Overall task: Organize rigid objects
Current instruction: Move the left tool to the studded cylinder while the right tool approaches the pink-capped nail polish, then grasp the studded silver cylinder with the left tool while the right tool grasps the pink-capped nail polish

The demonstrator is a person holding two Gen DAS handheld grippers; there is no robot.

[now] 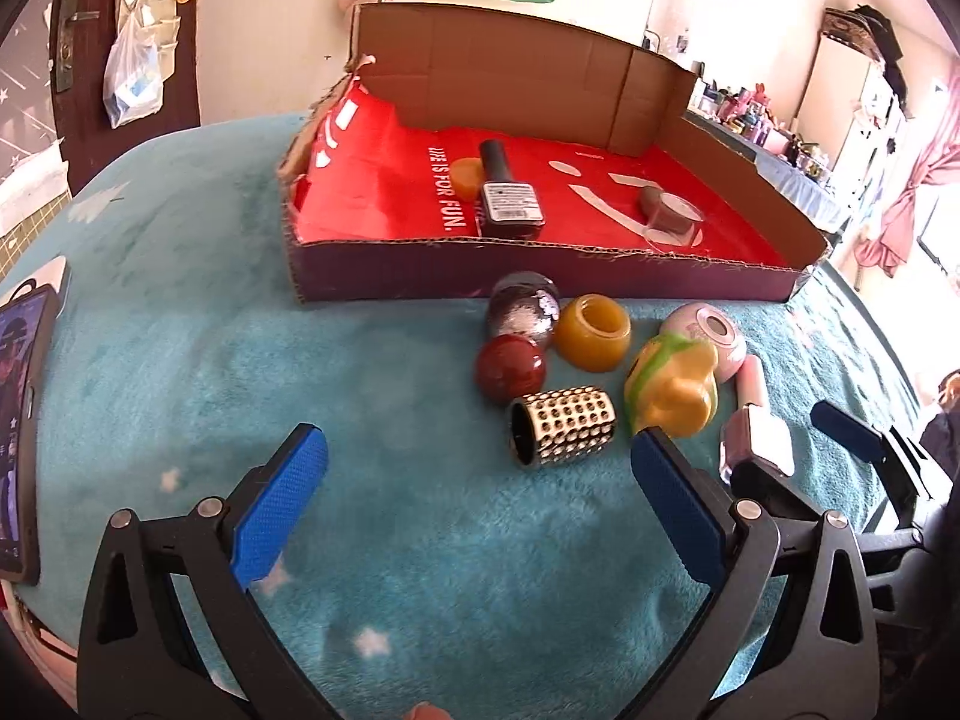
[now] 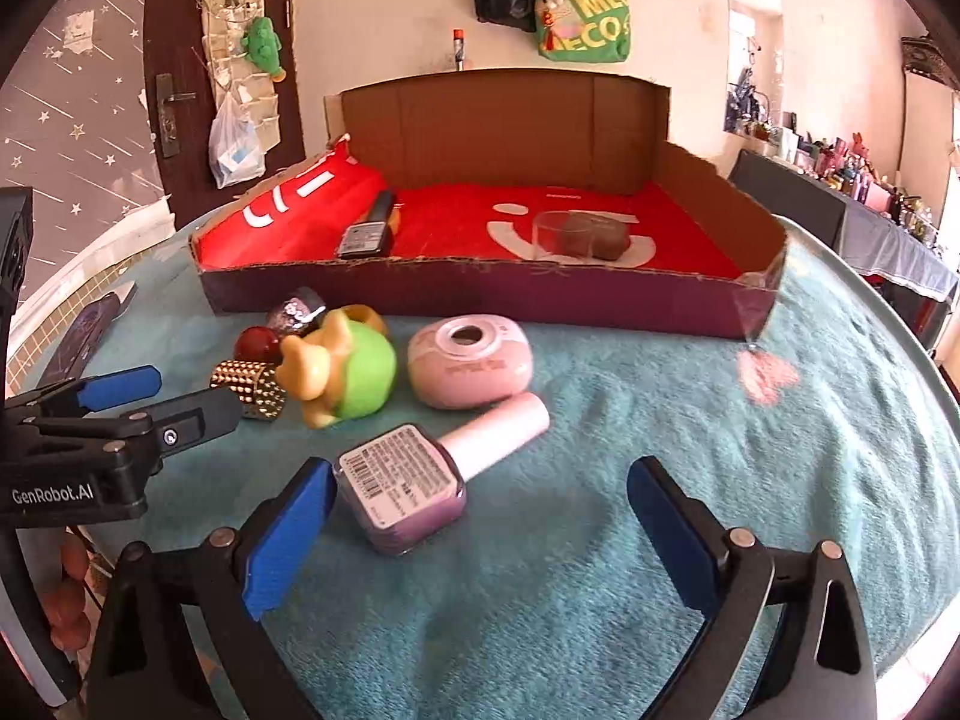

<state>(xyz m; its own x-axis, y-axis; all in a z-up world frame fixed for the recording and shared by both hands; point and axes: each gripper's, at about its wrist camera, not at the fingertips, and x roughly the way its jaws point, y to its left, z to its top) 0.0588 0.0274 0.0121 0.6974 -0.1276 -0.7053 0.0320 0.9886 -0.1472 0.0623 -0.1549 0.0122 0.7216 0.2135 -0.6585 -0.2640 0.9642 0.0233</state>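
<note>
A cardboard tray [image 1: 540, 276] [image 2: 480, 294] with a red lining holds a dark nail polish bottle [image 1: 510, 192] [image 2: 369, 228], a small orange piece [image 1: 467, 175] and a clear lidded brown piece [image 1: 669, 213] [image 2: 585, 234]. In front of it on the teal blanket lie a studded cylinder [image 1: 564, 426] [image 2: 252, 387], a red ball [image 1: 510, 366], a glitter ball [image 1: 523, 309], a yellow cup [image 1: 594, 333], a green-yellow toy [image 1: 672, 387] [image 2: 345, 369], a pink round case [image 1: 711, 339] [image 2: 471, 360] and a pink nail polish bottle [image 1: 756, 420] [image 2: 420, 474]. My left gripper [image 1: 480, 498] is open just short of the cylinder. My right gripper [image 2: 480, 516] is open around the pink bottle's base.
A phone [image 1: 18, 432] lies at the blanket's left edge. A door with hanging bags stands at the back left, and a cluttered shelf at the right. The right gripper also shows at the right edge of the left wrist view [image 1: 852, 432].
</note>
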